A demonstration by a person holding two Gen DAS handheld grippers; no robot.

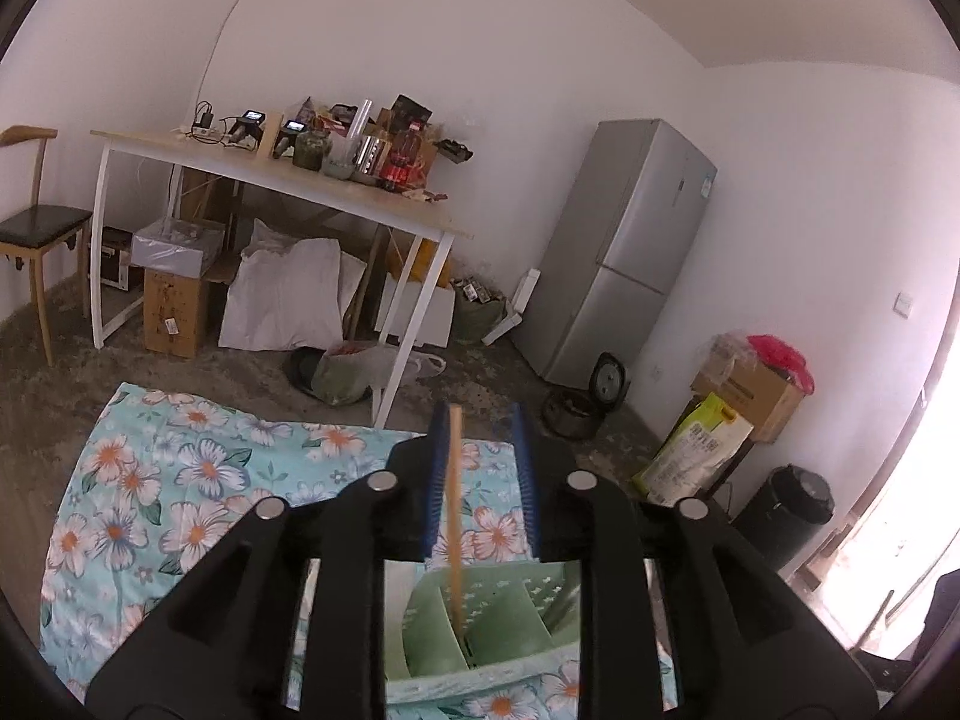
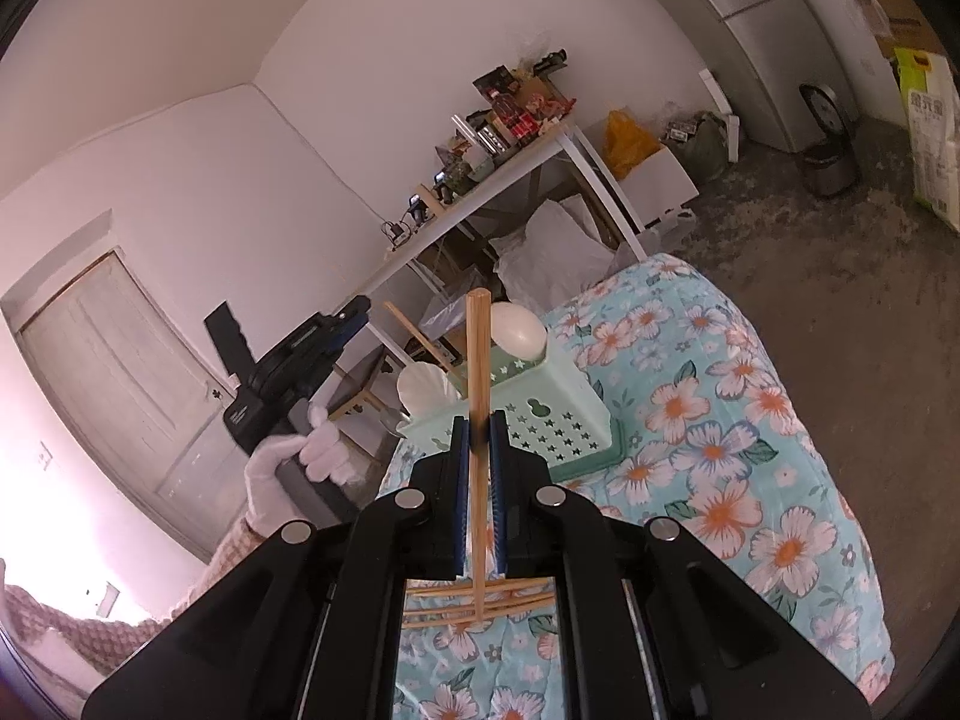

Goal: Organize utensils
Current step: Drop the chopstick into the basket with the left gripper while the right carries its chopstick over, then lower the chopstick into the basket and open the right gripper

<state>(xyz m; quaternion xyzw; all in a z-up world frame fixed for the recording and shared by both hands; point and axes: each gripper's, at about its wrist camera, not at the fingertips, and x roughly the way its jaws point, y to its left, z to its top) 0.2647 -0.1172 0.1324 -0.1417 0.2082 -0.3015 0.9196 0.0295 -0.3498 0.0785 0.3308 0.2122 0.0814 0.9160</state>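
Left gripper [image 1: 483,468], jaws slightly apart around a loose wooden chopstick [image 1: 454,510], above the pale-green perforated plastic caddy [image 1: 480,618]; right gripper [image 2: 479,468] clamps another wooden stick [image 2: 478,372].

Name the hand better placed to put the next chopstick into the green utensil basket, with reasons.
Right. The right gripper has its jaws shut on an upright chopstick, with the green utensil basket just ahead. The left gripper has open jaws; its chopstick already stands in the basket.
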